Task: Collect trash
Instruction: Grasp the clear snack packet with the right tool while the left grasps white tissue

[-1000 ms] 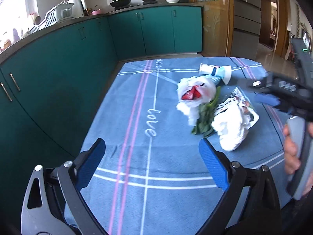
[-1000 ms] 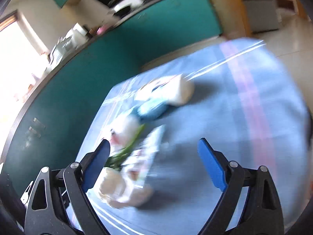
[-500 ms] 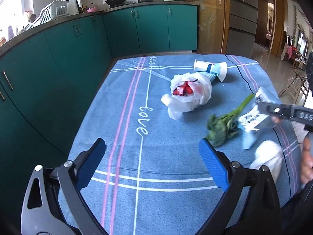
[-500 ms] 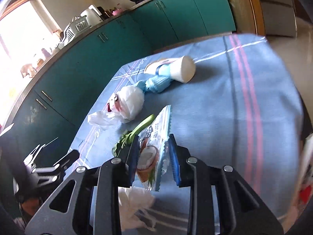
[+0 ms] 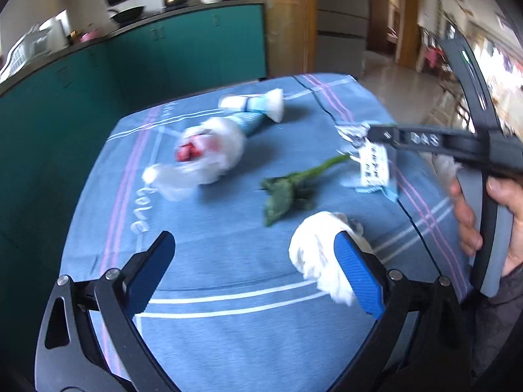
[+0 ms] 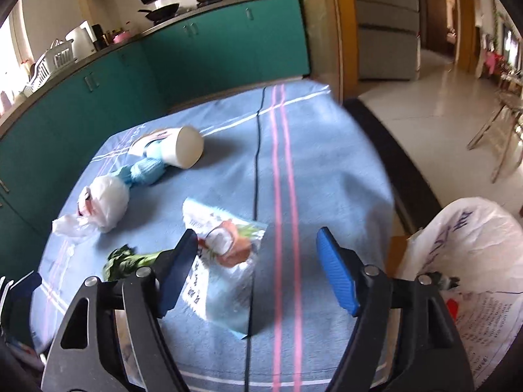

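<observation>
Trash lies on a blue tablecloth (image 5: pixel 228 261). A crumpled white tissue (image 5: pixel 320 251) sits against the right finger of my open left gripper (image 5: pixel 255 268). A green leafy stalk (image 5: pixel 294 183), a white plastic bag with red inside (image 5: pixel 209 150), a blue bundle and a white cup (image 5: pixel 271 106) lie farther off. My right gripper (image 6: pixel 258 268) is open and empty above a snack wrapper (image 6: pixel 225 261) lying on the cloth. It also shows in the left wrist view (image 5: pixel 374 166).
A large white plastic bag (image 6: pixel 470 248) hangs open off the table's right edge. Teal kitchen cabinets (image 6: pixel 212 49) run behind and left of the table. Tiled floor (image 6: pixel 441 98) lies to the right.
My right gripper has opened and let go of the snack wrapper, which now lies on the cloth. My left gripper has moved right toward the white tissue.
</observation>
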Demonstrator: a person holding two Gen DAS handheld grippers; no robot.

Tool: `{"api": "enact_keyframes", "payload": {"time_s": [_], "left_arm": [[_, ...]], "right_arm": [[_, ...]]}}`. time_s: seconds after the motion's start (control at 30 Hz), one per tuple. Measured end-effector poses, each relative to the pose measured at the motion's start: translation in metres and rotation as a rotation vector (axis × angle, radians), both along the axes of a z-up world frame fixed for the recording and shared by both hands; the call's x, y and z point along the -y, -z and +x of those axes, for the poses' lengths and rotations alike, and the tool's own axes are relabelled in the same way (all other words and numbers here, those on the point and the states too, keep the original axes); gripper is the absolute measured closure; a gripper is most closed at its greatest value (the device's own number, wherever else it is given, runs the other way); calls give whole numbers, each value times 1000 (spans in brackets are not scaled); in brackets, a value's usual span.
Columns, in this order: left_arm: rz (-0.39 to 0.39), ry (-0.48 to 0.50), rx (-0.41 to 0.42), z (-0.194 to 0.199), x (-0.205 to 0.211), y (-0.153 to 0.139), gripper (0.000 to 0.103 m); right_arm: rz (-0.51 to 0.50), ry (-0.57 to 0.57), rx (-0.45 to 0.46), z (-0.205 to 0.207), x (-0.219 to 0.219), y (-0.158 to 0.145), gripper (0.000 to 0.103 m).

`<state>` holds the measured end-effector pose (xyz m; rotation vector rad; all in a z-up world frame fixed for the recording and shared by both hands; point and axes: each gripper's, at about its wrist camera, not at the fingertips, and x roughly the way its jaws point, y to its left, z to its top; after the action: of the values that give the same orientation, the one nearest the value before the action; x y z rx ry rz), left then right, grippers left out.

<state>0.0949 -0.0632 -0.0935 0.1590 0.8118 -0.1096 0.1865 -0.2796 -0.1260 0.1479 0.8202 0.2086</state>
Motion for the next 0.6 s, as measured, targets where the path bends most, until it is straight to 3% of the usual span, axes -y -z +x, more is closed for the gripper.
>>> {"api": "enact_keyframes", "payload": {"time_s": [0.13,0.33,0.47,0.6], "left_arm": [[0,36,-15,2,17,7,6],[-53,48,-48,6,20,9,6],[-60,59,-43,3,21,7,6],[-70,63,-31,1,20,4,6]], "right_arm": [[-45,38,34,0,0,-3,27],[-41,31,8,2,1,1,26],[-134,181,42,2,14,-3,24],[-28,196,28,3,35,-4,23]]}}
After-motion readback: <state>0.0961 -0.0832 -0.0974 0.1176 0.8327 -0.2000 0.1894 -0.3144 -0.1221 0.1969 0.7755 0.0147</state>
